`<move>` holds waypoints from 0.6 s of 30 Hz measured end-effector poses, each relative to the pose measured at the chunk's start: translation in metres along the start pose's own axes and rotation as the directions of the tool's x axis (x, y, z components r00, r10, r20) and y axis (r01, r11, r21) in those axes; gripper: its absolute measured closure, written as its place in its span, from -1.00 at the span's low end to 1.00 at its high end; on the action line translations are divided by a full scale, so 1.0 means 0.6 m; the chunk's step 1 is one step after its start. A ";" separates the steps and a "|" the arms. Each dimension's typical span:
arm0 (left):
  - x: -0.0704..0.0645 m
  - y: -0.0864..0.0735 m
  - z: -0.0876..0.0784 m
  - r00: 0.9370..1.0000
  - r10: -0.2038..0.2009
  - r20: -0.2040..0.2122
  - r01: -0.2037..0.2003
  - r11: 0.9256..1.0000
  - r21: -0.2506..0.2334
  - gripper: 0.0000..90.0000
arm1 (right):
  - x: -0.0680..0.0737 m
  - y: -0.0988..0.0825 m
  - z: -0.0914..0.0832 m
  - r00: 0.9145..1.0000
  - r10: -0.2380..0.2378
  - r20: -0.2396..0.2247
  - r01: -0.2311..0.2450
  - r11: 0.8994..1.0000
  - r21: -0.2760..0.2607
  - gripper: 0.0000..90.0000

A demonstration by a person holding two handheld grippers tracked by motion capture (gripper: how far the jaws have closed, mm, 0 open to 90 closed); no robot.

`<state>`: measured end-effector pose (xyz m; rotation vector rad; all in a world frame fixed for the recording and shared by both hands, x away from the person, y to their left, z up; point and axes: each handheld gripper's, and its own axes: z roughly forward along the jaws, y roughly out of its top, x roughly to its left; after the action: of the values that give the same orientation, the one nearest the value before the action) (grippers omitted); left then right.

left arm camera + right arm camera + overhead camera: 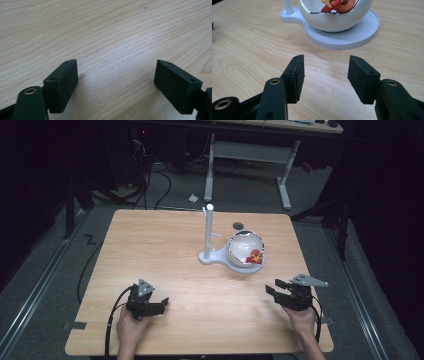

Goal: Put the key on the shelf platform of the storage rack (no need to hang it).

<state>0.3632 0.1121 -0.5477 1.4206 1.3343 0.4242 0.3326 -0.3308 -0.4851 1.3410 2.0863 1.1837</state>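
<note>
Right gripper (325, 75): held low over the table (165, 240), jaws parted, nothing between them. Bowl (335, 15) on its white stand (352, 35) sits ahead of the jaws, apart from them. Left gripper (115, 80): low, wide open, empty, over bare wood.

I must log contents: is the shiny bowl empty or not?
Not empty: the shiny bowl on its white stand holds red and orange pieces.

A pale wood grain with fine streaks is shown by the tabletop (165, 245). Toward its far right corner, a shiny silver bowl (244, 251) is carried on a white stand (212, 255), with red and orange pieces (255, 256) seen inside. Both the left gripper (150, 304) and the right gripper (280, 290) are black, each topped by a grey plate.
</note>
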 end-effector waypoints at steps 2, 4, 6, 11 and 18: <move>0.000 0.000 0.000 1.000 0.002 0.000 -0.002 1.000 0.001 -0.56 | 0.002 -0.003 0.004 1.000 0.002 -0.002 -0.002 1.000 0.004 0.05; 0.000 0.000 0.000 1.000 0.001 0.000 -0.001 1.000 0.000 -0.56 | 0.003 -0.005 0.007 1.000 0.001 -0.004 -0.001 1.000 0.004 0.05; 0.000 0.000 0.000 1.000 0.002 0.000 -0.002 1.000 0.002 -0.56 | 0.006 -0.006 0.010 1.000 0.000 -0.005 0.000 1.000 0.009 0.05; 0.000 0.000 0.000 1.000 0.002 0.000 -0.002 1.000 0.002 -0.56 | 0.011 -0.011 0.021 1.000 0.000 -0.011 0.000 1.000 0.017 0.05; 0.000 0.000 0.000 1.000 0.002 0.000 -0.002 1.000 0.002 -0.56 | 0.022 -0.012 0.035 1.000 -0.018 -0.012 0.018 0.999 0.027 0.04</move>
<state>0.3631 0.1123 -0.5477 1.4235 1.3336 0.4241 0.3371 -0.3115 -0.5016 1.3279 2.1255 1.1625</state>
